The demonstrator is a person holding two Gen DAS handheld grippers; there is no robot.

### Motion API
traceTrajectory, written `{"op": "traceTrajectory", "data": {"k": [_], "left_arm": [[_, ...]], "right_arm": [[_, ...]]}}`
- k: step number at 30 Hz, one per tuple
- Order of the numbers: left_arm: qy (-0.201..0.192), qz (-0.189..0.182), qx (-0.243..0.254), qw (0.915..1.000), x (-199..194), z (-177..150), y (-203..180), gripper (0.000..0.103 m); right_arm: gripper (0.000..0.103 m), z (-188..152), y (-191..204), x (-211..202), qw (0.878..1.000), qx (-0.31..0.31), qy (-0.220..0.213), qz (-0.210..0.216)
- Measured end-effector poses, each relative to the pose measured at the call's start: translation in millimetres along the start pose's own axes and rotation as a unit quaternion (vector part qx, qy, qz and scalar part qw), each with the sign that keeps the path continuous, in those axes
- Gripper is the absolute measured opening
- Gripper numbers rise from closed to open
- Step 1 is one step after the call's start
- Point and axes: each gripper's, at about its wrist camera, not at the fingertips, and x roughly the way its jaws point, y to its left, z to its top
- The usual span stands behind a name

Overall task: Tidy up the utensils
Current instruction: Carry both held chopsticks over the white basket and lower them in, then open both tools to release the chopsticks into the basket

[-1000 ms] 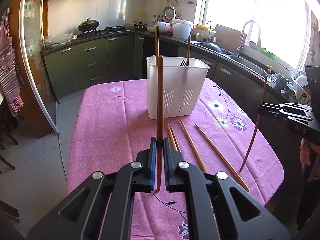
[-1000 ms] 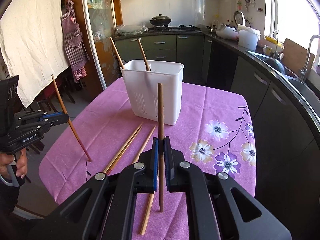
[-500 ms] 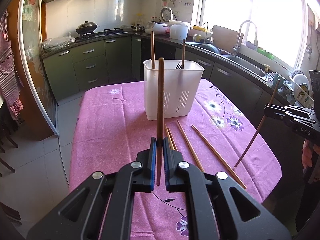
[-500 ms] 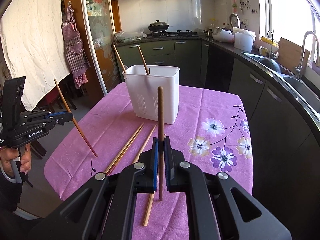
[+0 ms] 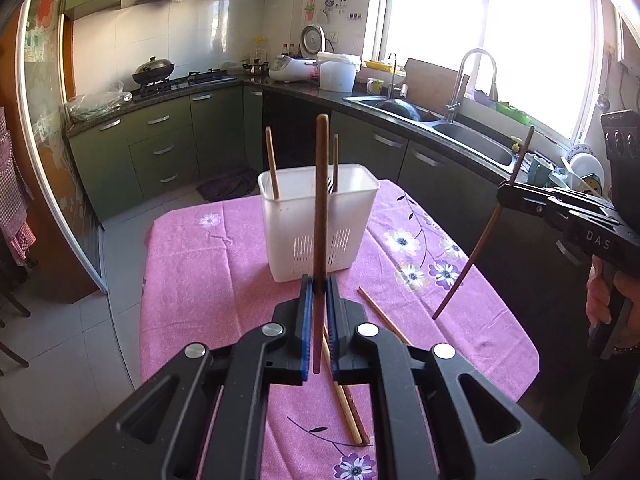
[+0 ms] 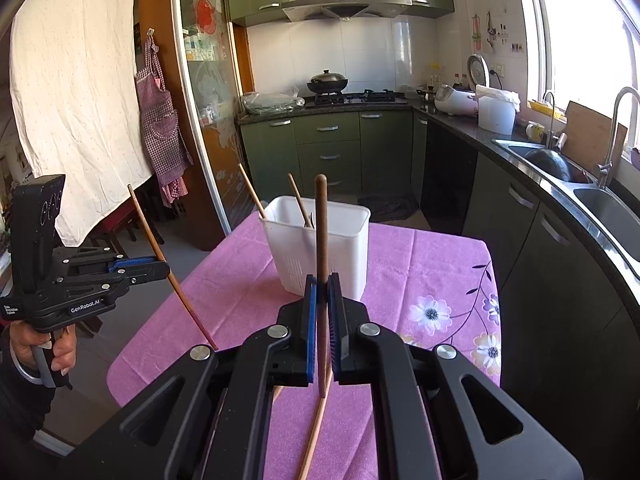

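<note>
My left gripper (image 5: 320, 290) is shut on a dark brown chopstick (image 5: 321, 200) that stands upright between its blue pads. My right gripper (image 6: 321, 284) is shut on a second chopstick (image 6: 321, 224), also upright. Each gripper shows in the other view: the right gripper (image 5: 508, 196) with its slanted chopstick (image 5: 476, 252), the left gripper (image 6: 162, 268) with its own (image 6: 176, 284). Both chopstick tips hang above the cloth. Straight ahead stands a white slotted utensil holder (image 5: 288, 224) (image 6: 348, 248) with two chopsticks (image 5: 272, 164) and a fork inside. Loose chopsticks (image 5: 344, 400) (image 6: 316, 428) lie under the grippers.
A pink flowered cloth (image 5: 200, 260) covers the small table, whose edges fall off to the floor left and right. Green cabinets and a dark counter with a sink (image 5: 472, 144) run behind and to the right. A person's hand (image 6: 60, 352) grips each handle.
Both grippers have risen with their chopsticks still clamped. The chopstick tips have lifted off the cloth, and the holder and table now sit lower in both views.
</note>
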Motion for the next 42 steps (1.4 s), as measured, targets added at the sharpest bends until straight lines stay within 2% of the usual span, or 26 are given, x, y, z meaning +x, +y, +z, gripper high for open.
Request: {"op": "traceTrajectory", "data": {"k": [6,11,14,18,23,31,37,42], "left_arm": [[-0.052,0.006,0.014,0.9985,-14.5,54.0,-9.5,0.007],[-0.094,0.006,0.013,0.9955,-17.5,100.1,-16.3,0.007],[-0.112,0.011,0.012,0.9935,-9.4,123.7,-17.0,0.007],[-0.113,0.025,0.007,0.9933,16.2,144.3,-15.8,0.007],[-0.091,0.045,0.002,0.9949,56.4,146.0,-7.6,0.007],[-0.042,0.048,-0.009,0.9979,104.2,120.2,9.2,0.007],[-0.027,0.048,-0.006,0.9985,109.9,104.6,10.5,0.009],[-0.037,0.044,-0.012,0.9983,95.0,104.5,11.0,0.013]], "right_arm": [[0.006,62.9,-5.6,-9.9,0.998,0.009,-0.055,0.012],[0.006,107.1,-11.0,-0.6,0.996,0.012,-0.083,0.012],[0.006,126.9,-14.4,15.5,0.996,0.011,-0.093,0.003],[0.006,142.8,-20.0,43.9,0.995,0.003,-0.096,-0.007],[0.006,139.7,-23.3,89.3,0.998,-0.001,-0.067,-0.010],[0.007,94.7,-21.3,146.2,1.000,-0.003,-0.005,-0.004],[0.007,82.5,-21.1,149.2,1.000,-0.002,0.004,-0.002],[0.007,82.8,-16.5,126.4,1.000,-0.004,-0.010,-0.002]]}}
